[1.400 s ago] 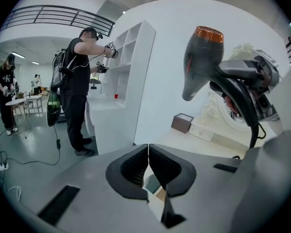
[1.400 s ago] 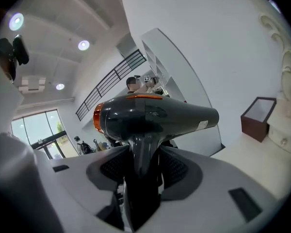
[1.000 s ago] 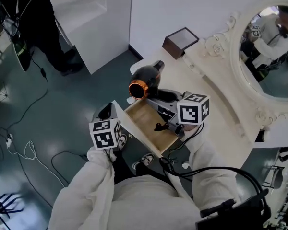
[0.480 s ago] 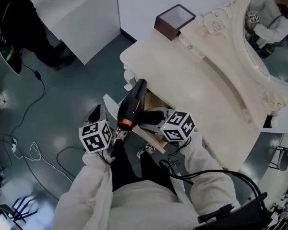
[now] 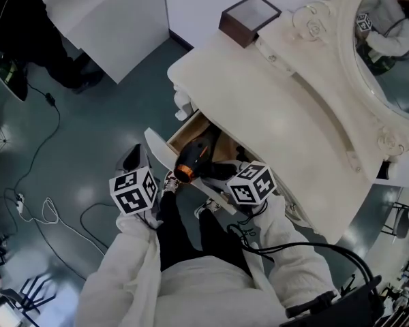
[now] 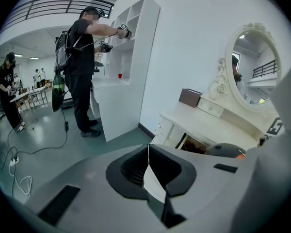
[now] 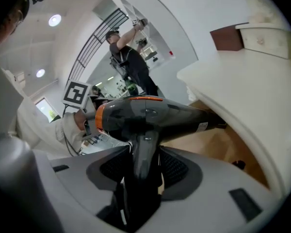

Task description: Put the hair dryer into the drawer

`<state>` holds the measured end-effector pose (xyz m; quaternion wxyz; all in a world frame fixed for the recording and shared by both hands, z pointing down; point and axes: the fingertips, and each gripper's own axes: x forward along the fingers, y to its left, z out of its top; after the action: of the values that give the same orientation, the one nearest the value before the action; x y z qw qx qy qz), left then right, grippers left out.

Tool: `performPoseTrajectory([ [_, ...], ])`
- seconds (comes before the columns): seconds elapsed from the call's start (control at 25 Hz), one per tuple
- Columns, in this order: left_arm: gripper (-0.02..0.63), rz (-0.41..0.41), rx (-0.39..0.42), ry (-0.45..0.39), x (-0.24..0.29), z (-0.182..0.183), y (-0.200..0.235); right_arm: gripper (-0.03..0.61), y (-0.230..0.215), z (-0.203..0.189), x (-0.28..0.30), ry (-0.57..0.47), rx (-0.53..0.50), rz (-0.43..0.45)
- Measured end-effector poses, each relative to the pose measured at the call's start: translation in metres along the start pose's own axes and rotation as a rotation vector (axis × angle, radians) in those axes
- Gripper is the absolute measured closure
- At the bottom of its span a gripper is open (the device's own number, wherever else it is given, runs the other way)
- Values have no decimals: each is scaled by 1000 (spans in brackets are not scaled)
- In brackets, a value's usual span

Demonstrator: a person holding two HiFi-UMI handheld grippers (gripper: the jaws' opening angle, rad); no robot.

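Observation:
The black hair dryer with an orange ring at its rear hangs over the open wooden drawer under the white dressing table. Its barrel points into the drawer. My right gripper is shut on the dryer's handle; in the right gripper view the body lies across just above the jaws, with the drawer's wooden bottom behind it. My left gripper hovers left of the drawer front, shut with nothing in it. From there the dryer shows at the drawer mouth.
On the table top stand a brown box and an oval mirror. A white shelf unit and a person in black are at the far left. Cables lie on the floor. A small black item sits inside the drawer.
My right gripper has brought the dryer down from beside the table top to the open drawer, turning its barrel inward. The left gripper has sunk a little.

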<state>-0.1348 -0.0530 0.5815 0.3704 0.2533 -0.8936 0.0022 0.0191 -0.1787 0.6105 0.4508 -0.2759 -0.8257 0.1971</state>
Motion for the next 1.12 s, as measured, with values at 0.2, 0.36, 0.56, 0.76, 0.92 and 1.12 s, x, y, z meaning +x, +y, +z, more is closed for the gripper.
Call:
performPoseTrajectory([
  [0.2, 606, -16, 11, 19, 5, -4, -5, 336, -36, -2, 7, -30, 120, -189],
  [0.36, 606, -24, 26, 29, 7, -6, -8, 336, -57, -8, 15, -49, 171, -311],
  [0.56, 606, -30, 41, 37, 5, -8, -5, 336, -81, -9, 23, -61, 260, -384],
  [0.76, 606, -45, 47, 62, 8, -16, -7, 336, -98, -6, 37, -34, 178, -456],
  [0.92, 606, -55, 61, 76, 7, -22, -7, 334, -111, -11, 44, -8, 133, -502],
  [1.12, 607, -62, 65, 88, 9, -29, -2, 334, -119, -17, 53, 21, 233, -433],
])
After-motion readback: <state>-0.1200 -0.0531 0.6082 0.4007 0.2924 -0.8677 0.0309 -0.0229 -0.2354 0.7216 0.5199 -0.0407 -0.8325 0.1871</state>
